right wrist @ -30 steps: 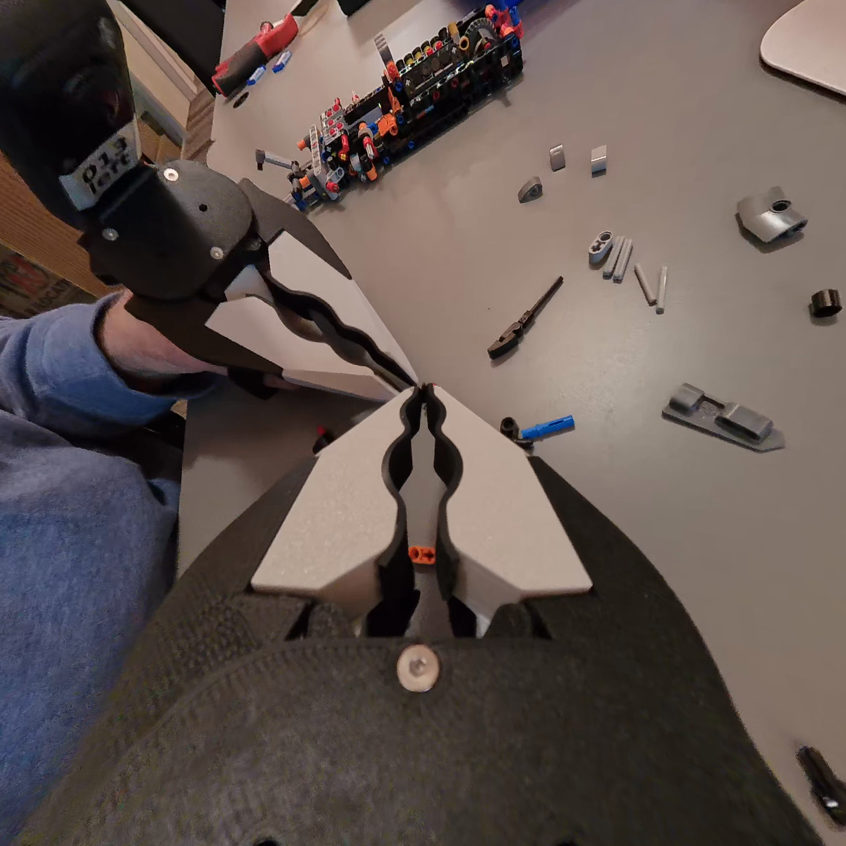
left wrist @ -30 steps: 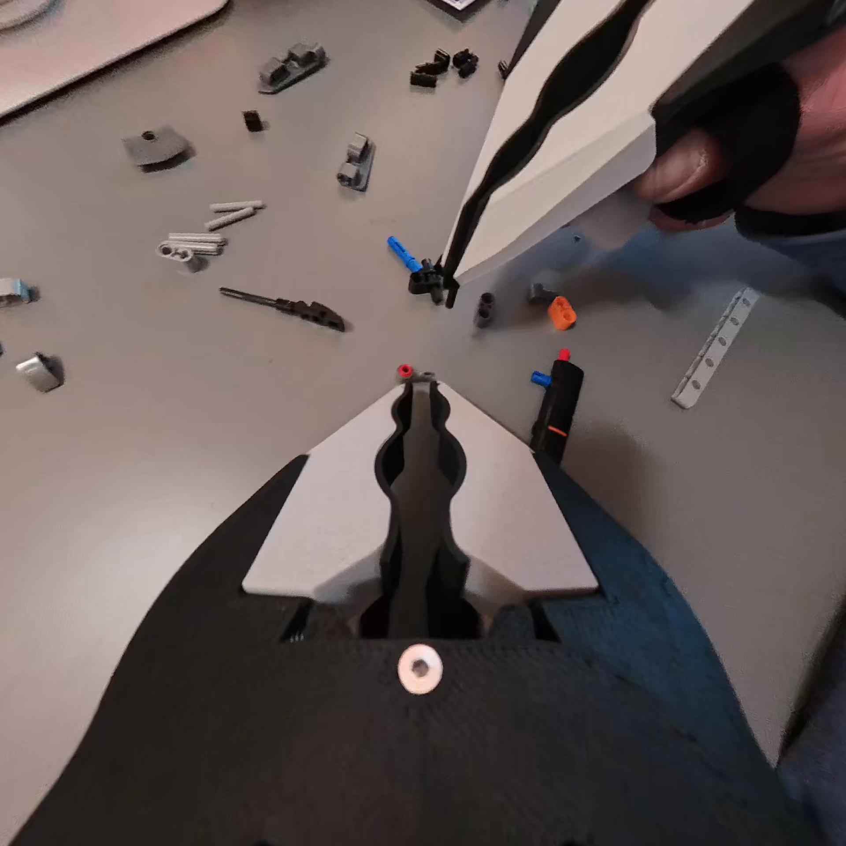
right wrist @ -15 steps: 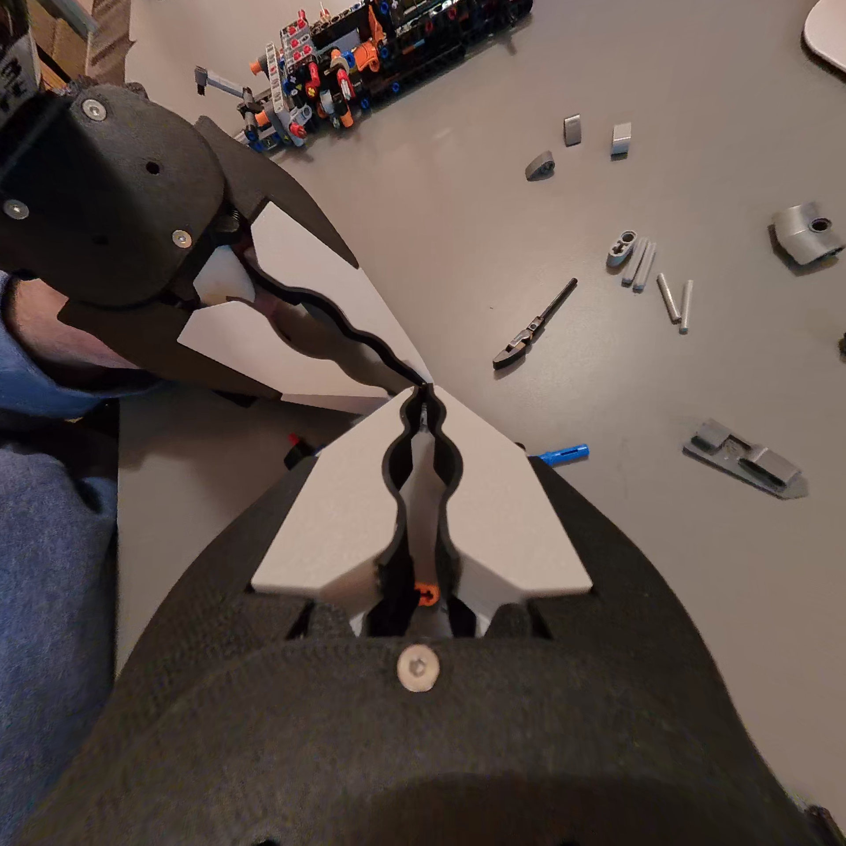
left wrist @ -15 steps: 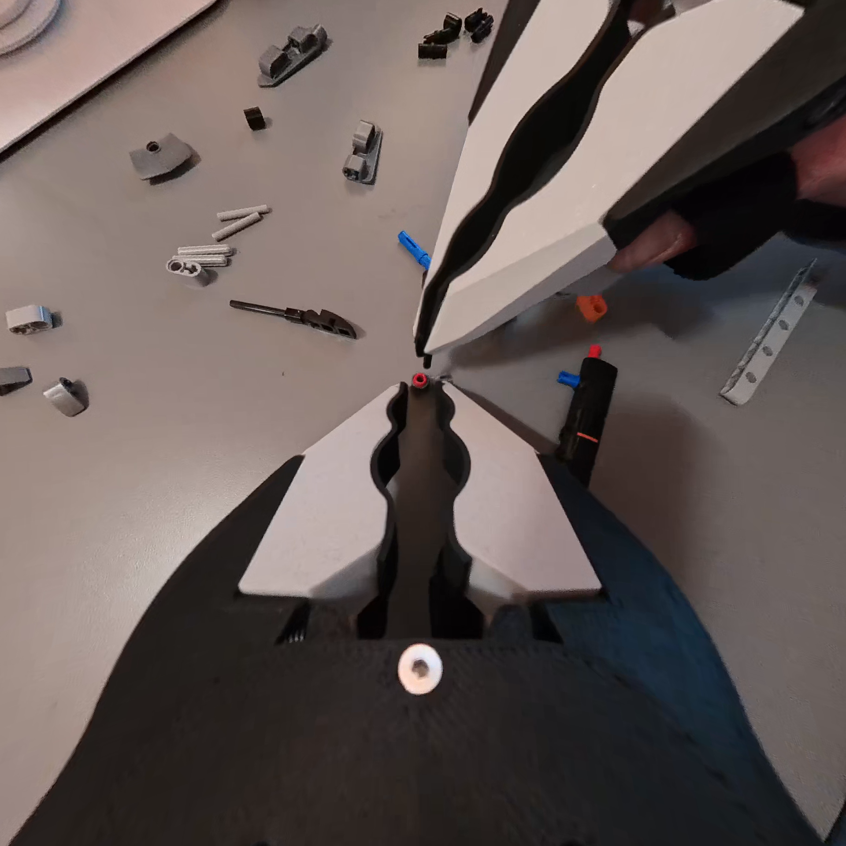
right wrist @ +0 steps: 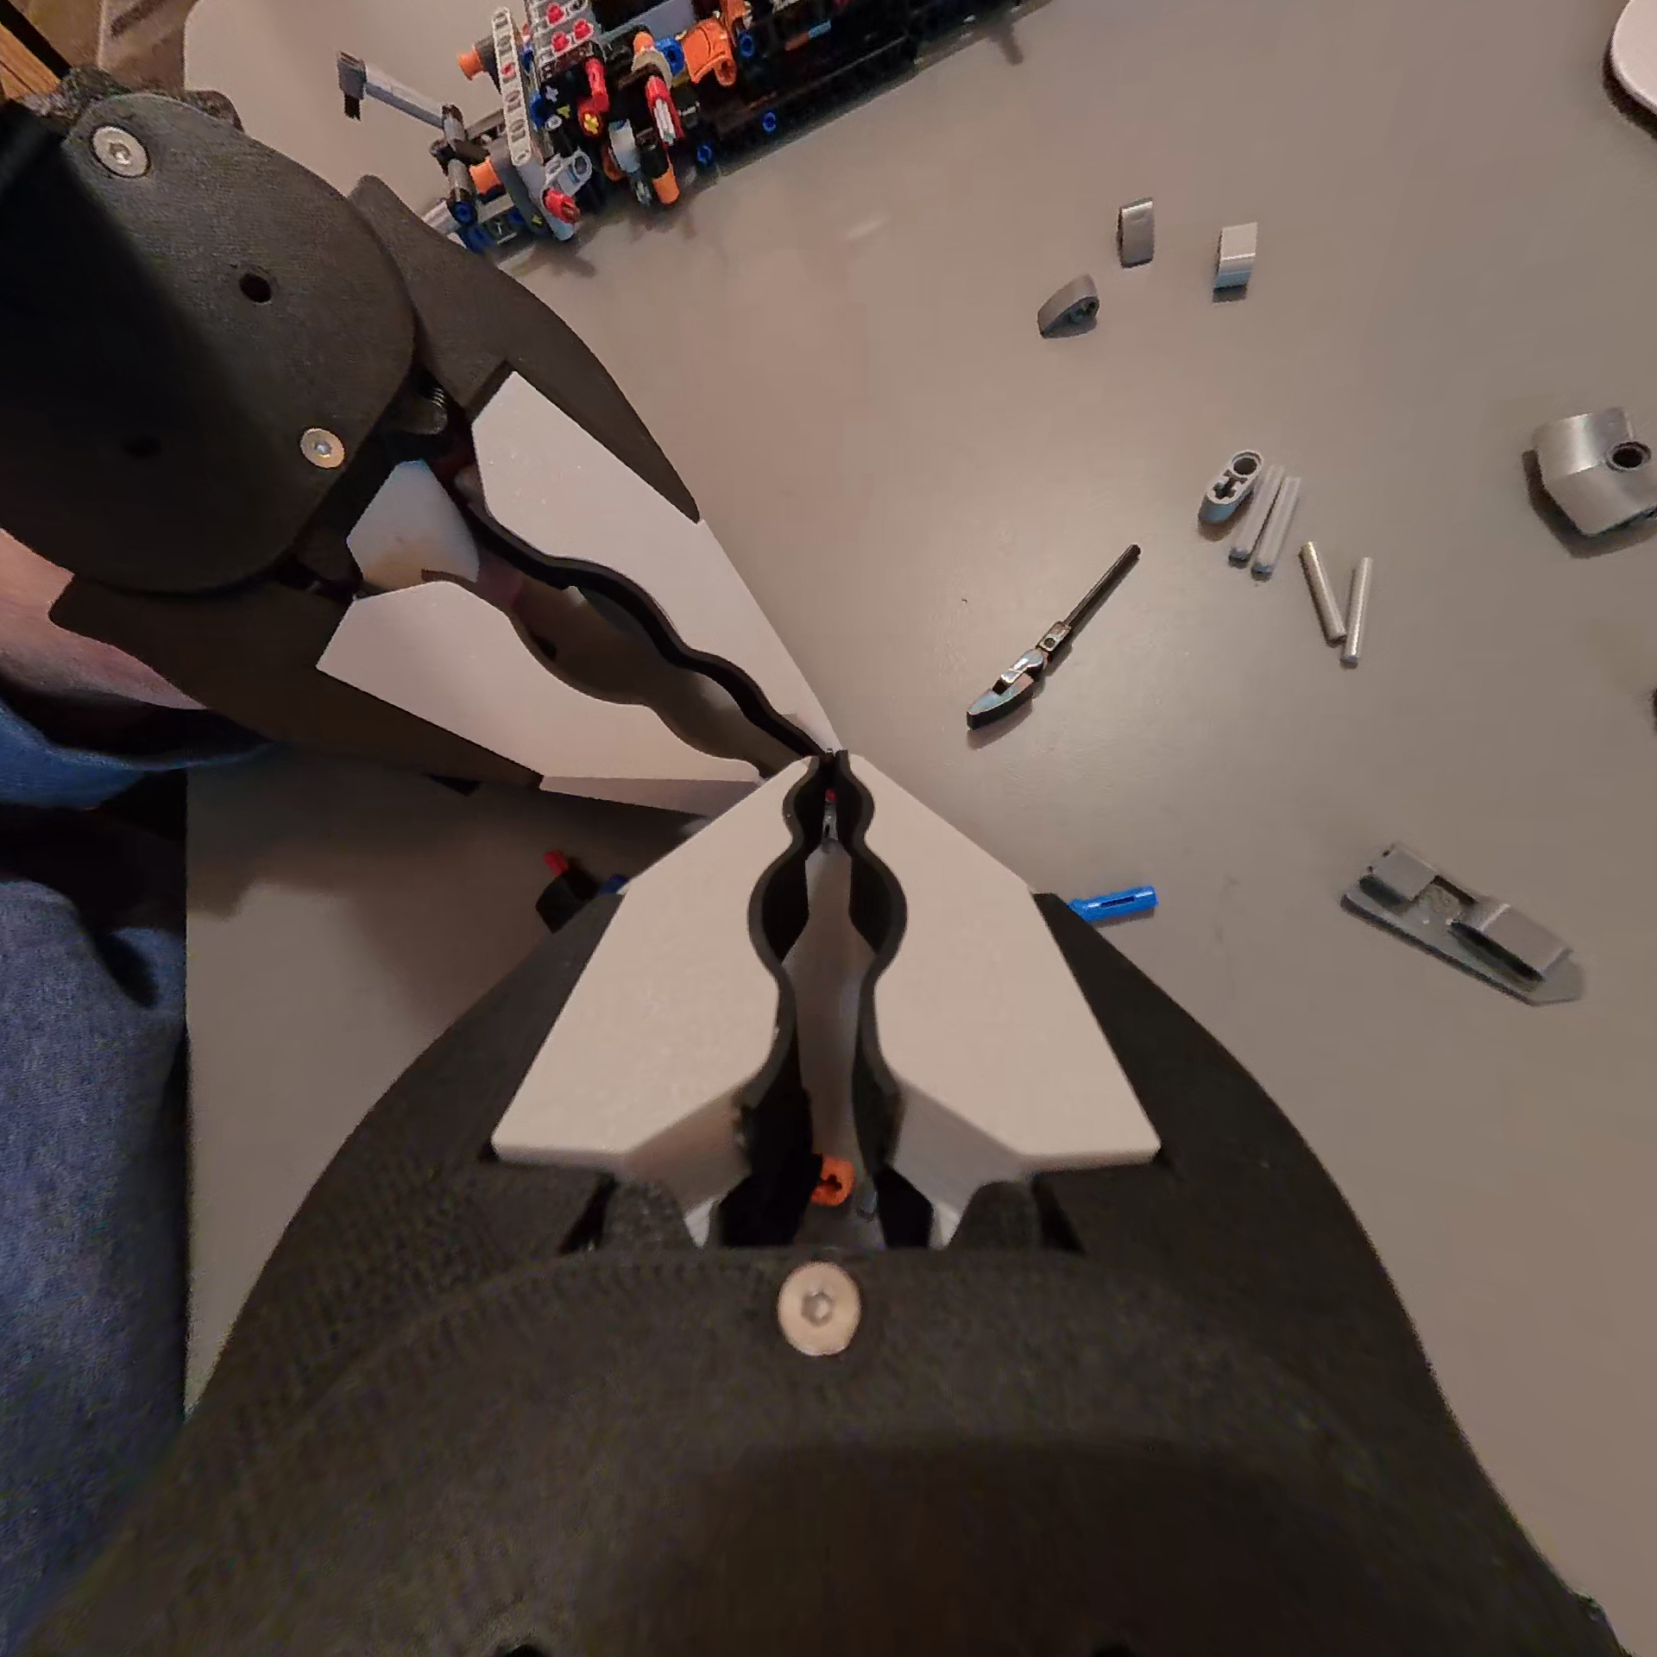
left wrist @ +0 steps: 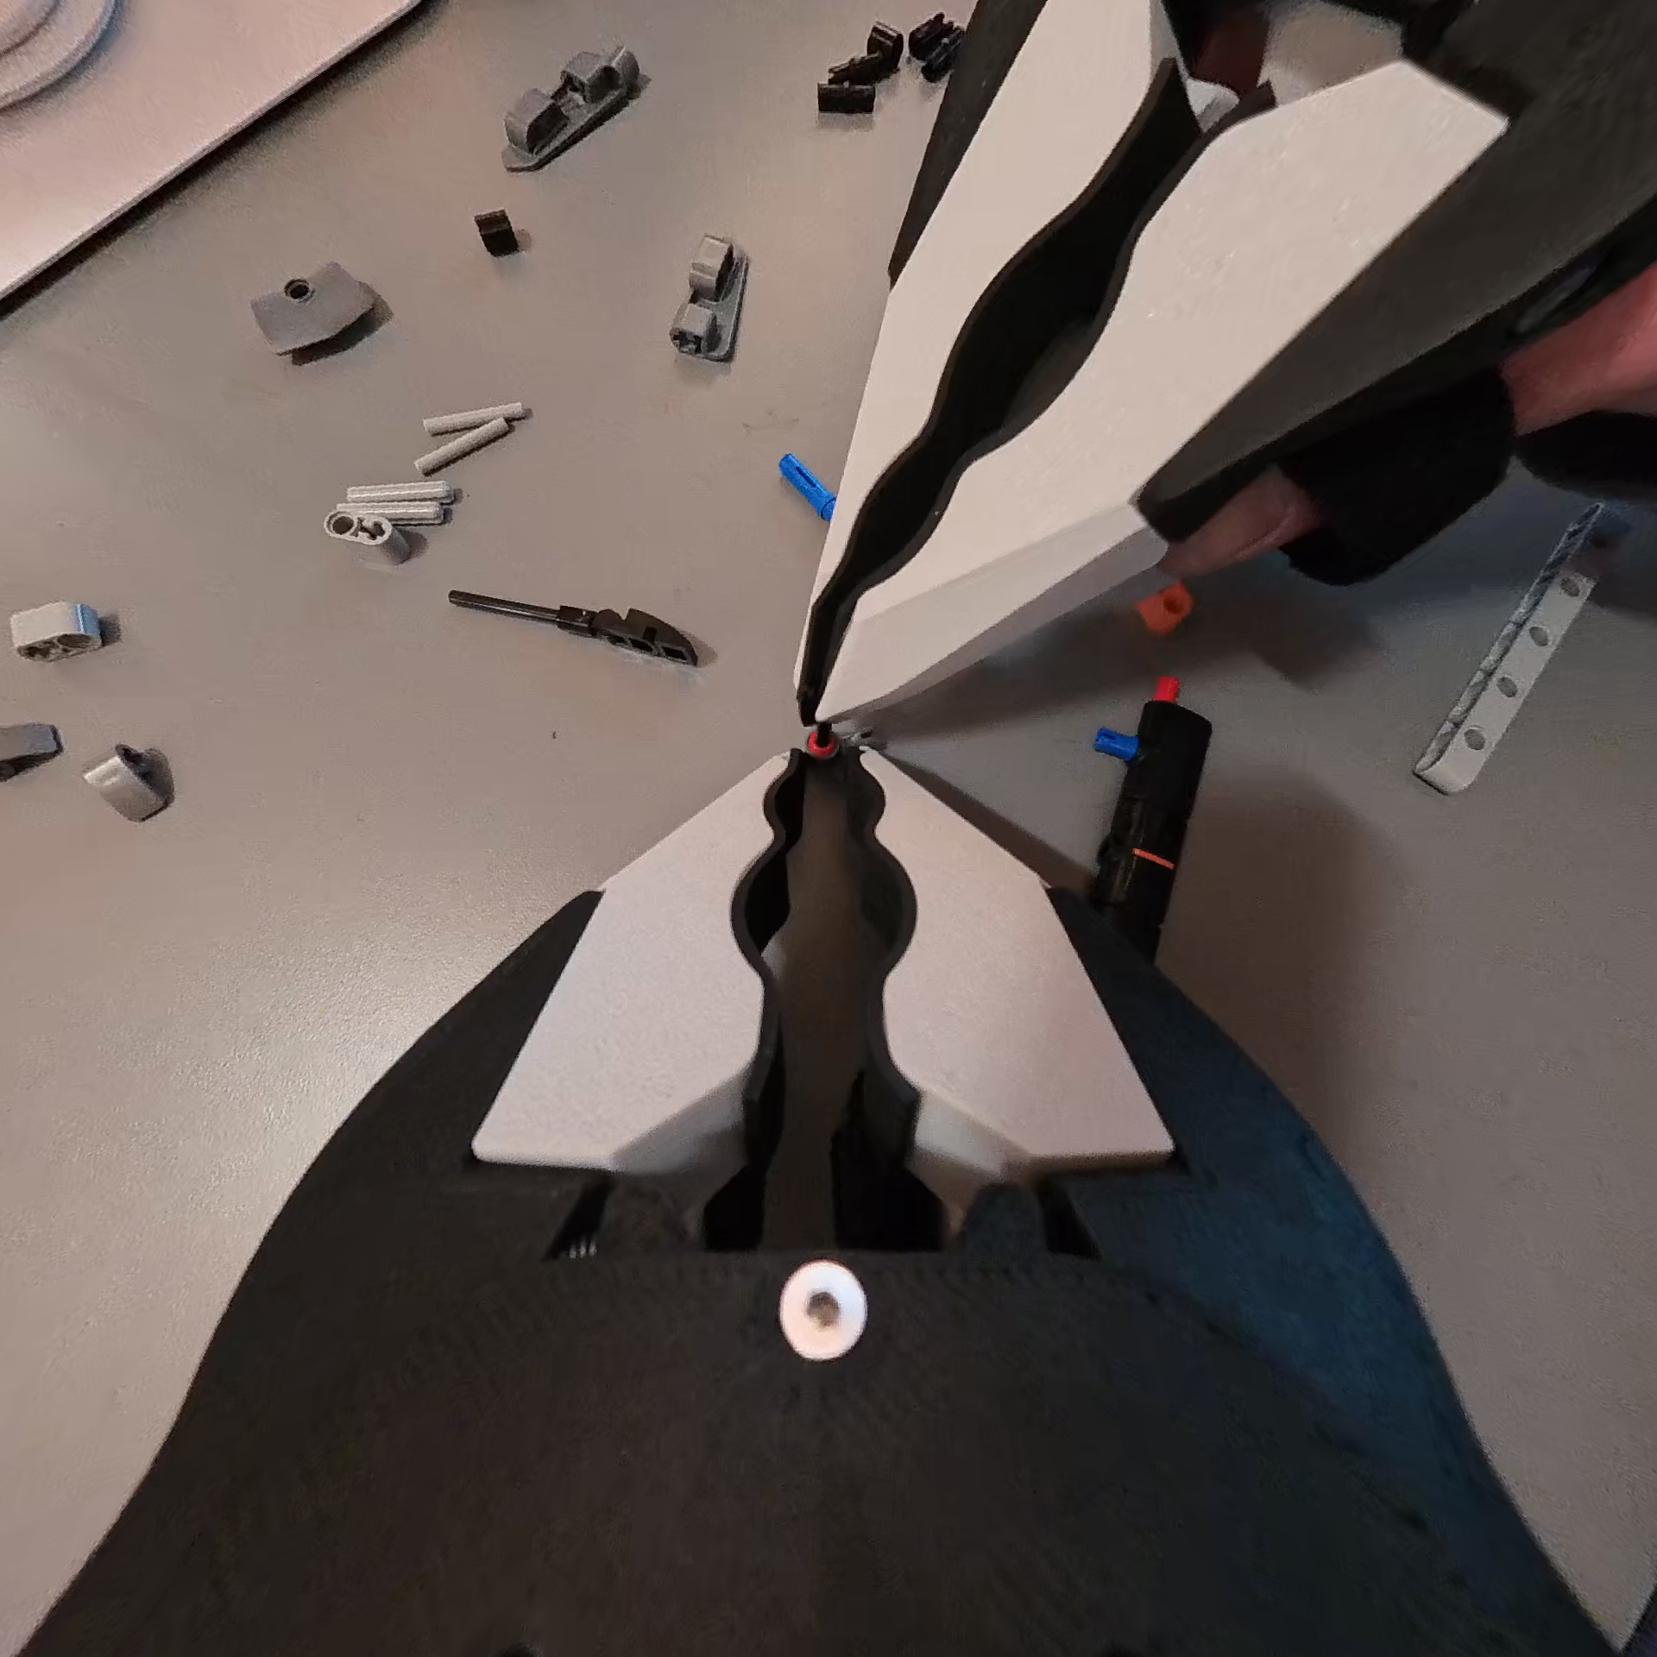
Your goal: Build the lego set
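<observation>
My left gripper (left wrist: 820, 760) is shut on a small part with a red bush (left wrist: 818, 742) and a grey bit at its tip, held above the grey table (left wrist: 269, 986). My right gripper (left wrist: 811, 710) comes down from the upper right, shut on a tiny black piece, and its tip meets the red bush. In the right wrist view my right gripper (right wrist: 829, 764) is tip to tip with the left gripper (right wrist: 820, 749), and a bit of red and grey shows between the jaws. The joint itself is mostly hidden.
Loose on the table are a blue pin (left wrist: 807, 484), a black axle piece (left wrist: 583, 619), grey axles (left wrist: 430, 466), an orange piece (left wrist: 1164, 610), a black cylinder (left wrist: 1152, 807) and a grey beam (left wrist: 1515, 663). The built model (right wrist: 628, 99) lies at the far edge. The built model (right wrist: 628, 99) is about equally far from each gripper, around 25 cm.
My right gripper lifted from the table with the small black piece, leaving the blue pin behind, and came in to my left gripper's tip. The left gripper stayed shut and rose slightly.
</observation>
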Demonstrator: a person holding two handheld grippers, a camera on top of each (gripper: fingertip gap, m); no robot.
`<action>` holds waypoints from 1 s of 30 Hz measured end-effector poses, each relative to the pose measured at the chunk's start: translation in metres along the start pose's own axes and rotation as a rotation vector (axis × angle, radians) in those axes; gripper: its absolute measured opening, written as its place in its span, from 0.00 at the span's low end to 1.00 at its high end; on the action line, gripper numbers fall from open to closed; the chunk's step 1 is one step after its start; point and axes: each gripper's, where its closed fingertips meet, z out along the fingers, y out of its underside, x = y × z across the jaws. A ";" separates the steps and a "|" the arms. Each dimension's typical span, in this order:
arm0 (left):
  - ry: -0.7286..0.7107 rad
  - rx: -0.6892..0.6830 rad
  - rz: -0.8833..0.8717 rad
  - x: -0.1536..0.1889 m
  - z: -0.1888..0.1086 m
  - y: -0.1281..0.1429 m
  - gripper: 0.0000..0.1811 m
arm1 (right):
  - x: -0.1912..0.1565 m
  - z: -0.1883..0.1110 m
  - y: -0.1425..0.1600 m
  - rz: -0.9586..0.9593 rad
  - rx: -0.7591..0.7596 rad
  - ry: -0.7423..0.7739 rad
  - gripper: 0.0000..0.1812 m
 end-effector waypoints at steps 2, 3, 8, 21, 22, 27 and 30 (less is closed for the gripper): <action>-0.002 -0.001 0.003 0.000 0.000 0.000 0.04 | 0.000 0.000 0.000 -0.019 -0.009 0.016 0.00; -0.002 -0.001 0.003 0.000 0.000 0.000 0.04 | 0.000 0.001 0.000 -0.032 -0.016 0.027 0.00; 0.000 -0.001 0.000 0.000 0.000 0.000 0.04 | -0.002 0.002 0.000 -0.134 -0.073 0.113 0.00; -0.012 -0.006 0.006 -0.001 0.000 0.001 0.03 | -0.003 0.003 0.001 -0.222 -0.172 0.259 0.00; -0.012 -0.006 0.005 -0.001 0.000 0.001 0.03 | -0.003 0.004 0.001 -0.222 -0.173 0.266 0.00; -0.013 -0.008 0.005 -0.001 0.000 0.001 0.03 | -0.003 0.004 0.001 -0.230 -0.189 0.299 0.00; -0.015 -0.008 0.006 -0.001 0.000 0.001 0.03 | -0.003 0.004 0.001 -0.239 -0.204 0.323 0.00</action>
